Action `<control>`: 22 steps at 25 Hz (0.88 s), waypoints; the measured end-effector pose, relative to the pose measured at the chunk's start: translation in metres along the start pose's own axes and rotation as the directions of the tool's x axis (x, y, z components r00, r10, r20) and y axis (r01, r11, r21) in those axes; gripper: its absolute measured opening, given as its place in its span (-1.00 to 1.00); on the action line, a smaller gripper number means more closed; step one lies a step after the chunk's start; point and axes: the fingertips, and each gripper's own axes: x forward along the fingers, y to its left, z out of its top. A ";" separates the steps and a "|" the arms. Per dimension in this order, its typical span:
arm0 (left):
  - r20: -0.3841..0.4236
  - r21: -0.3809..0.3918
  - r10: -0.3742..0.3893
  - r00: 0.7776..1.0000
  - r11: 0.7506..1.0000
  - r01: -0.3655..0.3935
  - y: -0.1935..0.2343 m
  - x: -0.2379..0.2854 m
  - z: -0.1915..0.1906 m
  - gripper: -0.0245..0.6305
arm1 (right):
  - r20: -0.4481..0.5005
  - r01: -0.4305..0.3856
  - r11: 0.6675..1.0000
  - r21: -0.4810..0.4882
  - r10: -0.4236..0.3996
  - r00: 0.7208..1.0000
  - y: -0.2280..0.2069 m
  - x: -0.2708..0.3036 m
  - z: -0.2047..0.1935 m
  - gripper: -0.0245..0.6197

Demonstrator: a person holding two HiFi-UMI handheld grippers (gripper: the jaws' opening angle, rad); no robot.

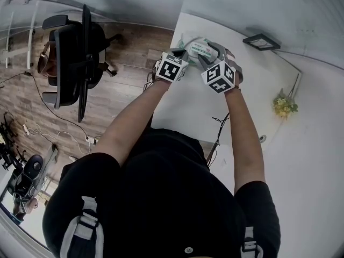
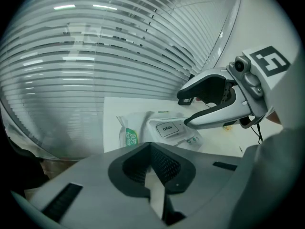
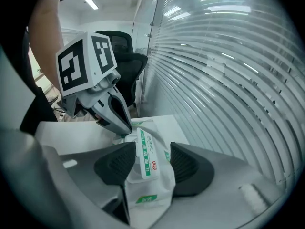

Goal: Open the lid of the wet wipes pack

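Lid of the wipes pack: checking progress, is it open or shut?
Shut. In the left gripper view the lid lies flat on the pack, with no gap showing under its edge.

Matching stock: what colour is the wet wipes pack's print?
Mostly green on the white wet wipes pack, best in the right gripper view.

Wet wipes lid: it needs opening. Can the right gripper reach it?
Probably yes: the right gripper is at the lid, jaws closing with the pack between them; the left gripper holds its end.
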 end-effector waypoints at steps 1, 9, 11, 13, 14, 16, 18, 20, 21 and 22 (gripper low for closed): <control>-0.003 -0.004 0.001 1.000 1.000 -0.001 0.001 -0.001 0.000 -0.93 | 0.009 0.011 1.000 0.002 -0.011 1.000 -0.003 -0.001 0.002 -0.20; -0.002 -0.004 -0.005 1.000 1.000 0.005 -0.001 0.000 -0.002 -0.93 | 0.036 0.135 0.991 0.028 -0.136 0.990 -0.032 0.000 0.004 -0.31; 0.000 -0.004 -0.003 1.000 1.000 0.003 0.000 -0.001 -0.001 -0.93 | 0.032 0.155 0.987 0.038 -0.156 0.987 -0.038 0.003 0.002 -0.31; 0.005 -0.007 -0.001 1.000 1.000 0.001 0.001 -0.001 0.001 -0.93 | 0.025 0.170 0.984 0.052 -0.171 0.985 -0.043 0.005 0.000 -0.31; 0.006 -0.007 -0.001 1.000 1.000 0.001 0.001 -0.001 0.001 -0.93 | 0.019 0.177 0.982 0.058 -0.179 0.984 -0.046 0.007 -0.002 -0.31; 0.005 -0.010 -0.001 1.000 1.000 0.001 0.000 -0.001 0.001 -0.93 | 0.005 0.192 0.979 0.067 -0.193 0.981 -0.051 0.010 -0.007 -0.31; 0.002 -0.011 0.001 1.000 1.000 -0.001 0.000 -0.001 0.000 -0.93 | -0.010 0.200 0.976 0.082 -0.200 0.980 -0.056 0.014 -0.013 -0.31; -0.002 -0.009 0.002 1.000 1.000 -0.003 0.000 -0.001 0.000 -0.92 | -0.024 0.201 0.975 0.099 -0.200 0.980 -0.059 0.019 -0.020 -0.31; -0.001 -0.008 0.002 1.000 1.000 -0.002 0.000 -0.001 -0.001 -0.93 | -0.031 0.199 0.974 0.105 -0.197 0.980 -0.061 0.021 -0.023 -0.31; 0.001 -0.008 0.001 1.000 1.000 -0.001 0.000 0.000 0.000 -0.93 | -0.036 0.197 0.974 0.108 -0.194 0.980 -0.062 0.024 -0.025 -0.31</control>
